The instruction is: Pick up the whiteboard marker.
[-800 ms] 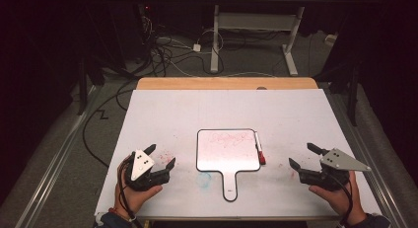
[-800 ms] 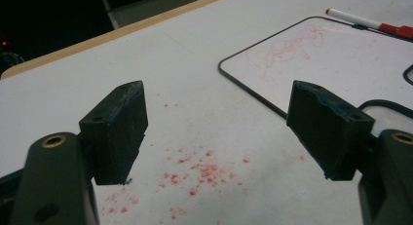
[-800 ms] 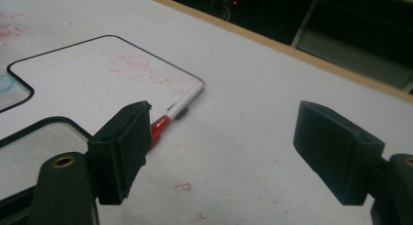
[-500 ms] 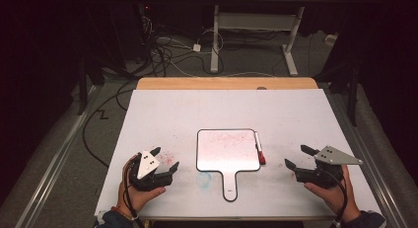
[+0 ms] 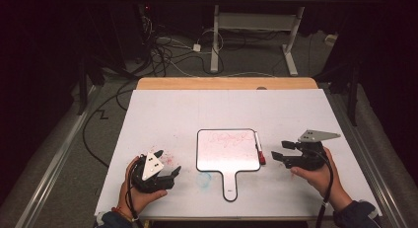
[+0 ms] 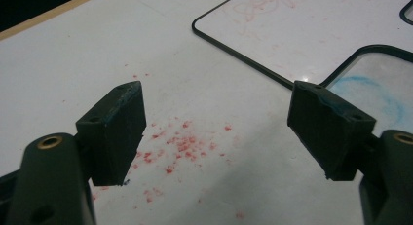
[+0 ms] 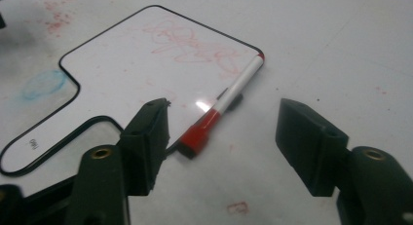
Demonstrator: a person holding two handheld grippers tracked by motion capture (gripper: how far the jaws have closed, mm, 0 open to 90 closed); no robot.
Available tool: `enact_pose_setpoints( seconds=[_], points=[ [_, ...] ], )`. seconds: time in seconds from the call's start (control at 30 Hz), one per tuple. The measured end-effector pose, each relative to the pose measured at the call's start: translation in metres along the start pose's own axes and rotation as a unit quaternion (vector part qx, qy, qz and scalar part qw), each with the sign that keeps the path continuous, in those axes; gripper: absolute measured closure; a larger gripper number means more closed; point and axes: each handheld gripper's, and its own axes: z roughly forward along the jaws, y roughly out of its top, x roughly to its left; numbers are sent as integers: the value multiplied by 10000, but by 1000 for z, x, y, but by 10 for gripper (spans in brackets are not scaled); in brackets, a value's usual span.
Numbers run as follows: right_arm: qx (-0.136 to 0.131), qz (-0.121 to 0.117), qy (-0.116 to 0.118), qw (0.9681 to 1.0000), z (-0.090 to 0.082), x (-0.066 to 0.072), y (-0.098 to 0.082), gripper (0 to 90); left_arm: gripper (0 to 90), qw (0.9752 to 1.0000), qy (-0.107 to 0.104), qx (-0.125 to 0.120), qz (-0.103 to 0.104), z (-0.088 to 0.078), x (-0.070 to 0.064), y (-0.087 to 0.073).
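Note:
A paddle-shaped whiteboard point(image 5: 227, 151) with a black rim and red scribbles lies flat at the table's middle, its handle toward me. A white marker point(image 5: 259, 148) with a red cap rests along its right edge. My right gripper point(image 5: 277, 150) is open just right of the marker and points at it. In the right gripper view the marker's red cap point(image 7: 199, 135) lies on the table just ahead of the open right gripper point(image 7: 224, 113). My left gripper point(image 5: 167, 163) is open and empty, left of the board's handle. In the left gripper view the left gripper point(image 6: 219, 118) hangs over red specks, with the whiteboard point(image 6: 311, 30) beyond.
The white tabletop point(image 5: 197, 109) carries red specks point(image 5: 170, 160) near my left gripper and a blue smudge point(image 5: 204, 178) left of the board's handle. A wooden strip point(image 5: 226, 83) edges the far side. Cables and desk legs stand on the floor beyond.
My right gripper has moved left and a little away from me, up to the marker. My left gripper has turned slightly and stayed in place.

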Motion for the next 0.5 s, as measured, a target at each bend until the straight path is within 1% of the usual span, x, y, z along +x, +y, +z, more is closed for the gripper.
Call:
enact_pose_setpoints(
  seconds=[0.07, 0.1, 0.13, 0.17, 0.23, 0.27, 0.3, 0.33, 0.37, 0.4, 0.43, 0.47, 0.5],
  points=[
    [129, 110, 147, 9997, 8, -4, 8, 408, 209, 10000, 17, 55, 32, 1, 0, 0],
    [129, 110, 147, 9997, 8, -4, 8, 408, 209, 10000, 6, 75, 38, 2, 0, -1],
    [214, 187, 222, 9994, 15, -6, 13, 408, 209, 9999, 1, 90, 58, 3, 0, -1],
    [247, 260, 273, 9990, 20, -9, 17, 416, 209, 9999, 12, 108, 72, 3, 0, -1],
    [469, 390, 391, 9974, 35, -14, 23, 422, 209, 9999, -2, 103, 71, 3, 0, -1],
    [498, 434, 425, 9969, 40, -15, 25, 425, 209, 9999, -1, 103, 67, 3, 0, -1],
    [585, 528, 479, 9957, 49, -18, 28, 437, 209, 9999, -1, 105, 62, 3, 0, -1],
    [700, 561, 468, 9949, 57, -20, 30, 445, 209, 9999, -12, 125, 69, 4, 0, -1],
    [763, 581, 394, 9946, 64, -21, 31, 448, 209, 9999, -8, 134, 70, 4, 0, -1],
    [910, 680, 439, 9926, 75, -25, 31, 494, 209, 9999, -5, 141, 78, 4, 0, -2],
    [910, 680, 439, 9926, 75, -25, 31, 494, 209, 9999, -3, 147, 91, 4, 0, -2],
    [982, 703, 449, 9917, 81, -26, 31, 498, 209, 9999, -19, 132, 87, 3, 0, -2],
    [1061, 725, 400, 9909, 87, -27, 31, 536, 209, 9999, -23, 137, 88, 3, -1, -2]
  ],
)
